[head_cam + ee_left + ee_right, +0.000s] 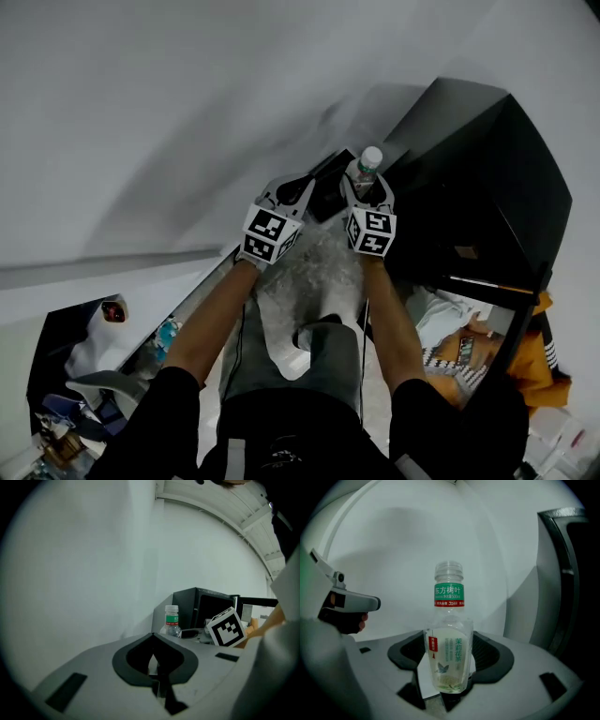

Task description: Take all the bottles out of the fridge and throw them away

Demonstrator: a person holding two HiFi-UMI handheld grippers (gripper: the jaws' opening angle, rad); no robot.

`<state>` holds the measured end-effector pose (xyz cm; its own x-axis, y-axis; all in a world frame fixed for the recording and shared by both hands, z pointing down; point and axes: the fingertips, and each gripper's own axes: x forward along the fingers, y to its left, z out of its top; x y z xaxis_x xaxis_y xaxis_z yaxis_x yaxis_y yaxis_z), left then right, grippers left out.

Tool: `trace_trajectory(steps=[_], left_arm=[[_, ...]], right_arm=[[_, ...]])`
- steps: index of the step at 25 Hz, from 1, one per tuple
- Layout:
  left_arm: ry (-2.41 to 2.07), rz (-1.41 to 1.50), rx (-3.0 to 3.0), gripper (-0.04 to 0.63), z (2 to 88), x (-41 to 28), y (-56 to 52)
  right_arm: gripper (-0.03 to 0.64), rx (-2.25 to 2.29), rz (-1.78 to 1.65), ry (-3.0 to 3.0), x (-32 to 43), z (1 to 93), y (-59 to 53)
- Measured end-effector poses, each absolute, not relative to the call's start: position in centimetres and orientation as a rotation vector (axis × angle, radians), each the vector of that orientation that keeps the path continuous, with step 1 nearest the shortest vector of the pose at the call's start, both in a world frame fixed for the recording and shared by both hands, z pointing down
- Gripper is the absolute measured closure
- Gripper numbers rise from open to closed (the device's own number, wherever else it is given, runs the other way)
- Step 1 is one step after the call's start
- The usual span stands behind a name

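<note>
head view: the right gripper holds a clear tea bottle upright, just beside the black fridge; a crinkled white bag lies nearer the person. left gripper view: the left gripper has its jaws together, empty. right gripper view: jaws clamped on the bottle's lower body.

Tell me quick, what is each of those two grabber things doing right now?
Left gripper: shut, nothing in it.
Right gripper: shut on the clear plastic bottle with a green neck band.
</note>
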<state>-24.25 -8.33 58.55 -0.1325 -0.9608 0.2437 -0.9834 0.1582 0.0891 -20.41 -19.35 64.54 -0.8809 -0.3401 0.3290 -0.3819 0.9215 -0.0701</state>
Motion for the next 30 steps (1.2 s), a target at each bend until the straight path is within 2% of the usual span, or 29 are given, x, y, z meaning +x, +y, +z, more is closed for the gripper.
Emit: trace_trajectory(steps=[11,21,30], left_arm=[[-2.162,0.122,1.793,0.595,69.4,-23.6,-7.6],[-2.126,0.123,1.946,0.595,77.9,-27.6,-11.2],[-2.109,0.136,2.008,0.595,81.0,-30.0,-12.6]], right_arm=[[0.318,0.47,0.264,-2.681,-19.9,78.3,-18.2],[0.314,0.564,0.291,-2.703,-23.6,90.9,-20.2],[0.314,0.657,0.338,-2.68,-24.9,96.7,-22.3]])
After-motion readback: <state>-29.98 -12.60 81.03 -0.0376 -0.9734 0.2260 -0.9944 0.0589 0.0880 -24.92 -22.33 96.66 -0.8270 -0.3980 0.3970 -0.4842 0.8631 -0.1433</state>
